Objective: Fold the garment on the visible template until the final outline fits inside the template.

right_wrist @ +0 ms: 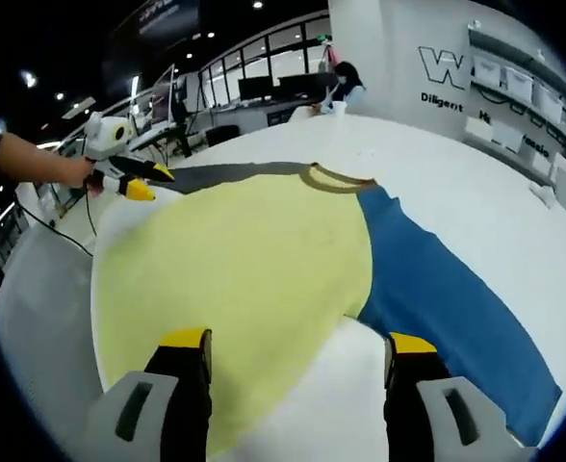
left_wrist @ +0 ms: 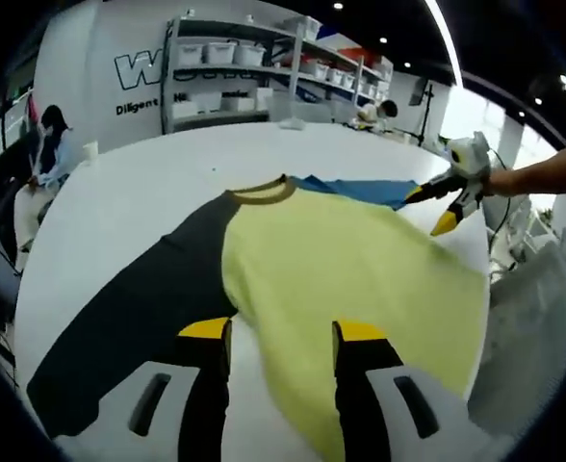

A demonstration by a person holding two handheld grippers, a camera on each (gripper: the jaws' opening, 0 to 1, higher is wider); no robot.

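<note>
Yellow fabric makes up the body of the garment [left_wrist: 350, 279], which lies spread flat on the white table [left_wrist: 167, 183] and takes up the middle and lower right of the left gripper view. Its olive-brown collar [left_wrist: 264, 192] sits just above centre; a dark grey sleeve [left_wrist: 139, 318] runs down to the lower left, and a blue sleeve [left_wrist: 360, 190] reaches toward the upper right. The left gripper [left_wrist: 281, 337] rises from the bottom of the frame with its yellow-tipped jaws set wide apart, above the cloth near where the dark sleeve meets the body, holding nothing. At the right edge the right gripper [left_wrist: 435, 207], held by a person's hand [left_wrist: 500, 181], is at the end of the blue sleeve; whether its jaws are apart or closed cannot be told from here. Shelves with white bins [left_wrist: 264, 67] fill the upper centre, and a seated person [left_wrist: 47, 154] is at the far left.

In the right gripper view the garment [right_wrist: 244, 279] spreads across the centre, collar [right_wrist: 336, 178] at the upper middle, blue sleeve [right_wrist: 447, 298] running to the lower right and dark sleeve [right_wrist: 216, 173] to the upper left. The right gripper [right_wrist: 297, 346] stands with jaws wide at the bottom, empty. The left gripper [right_wrist: 148, 183] appears at upper left, beside the dark sleeve, in a hand [right_wrist: 71, 171].
</note>
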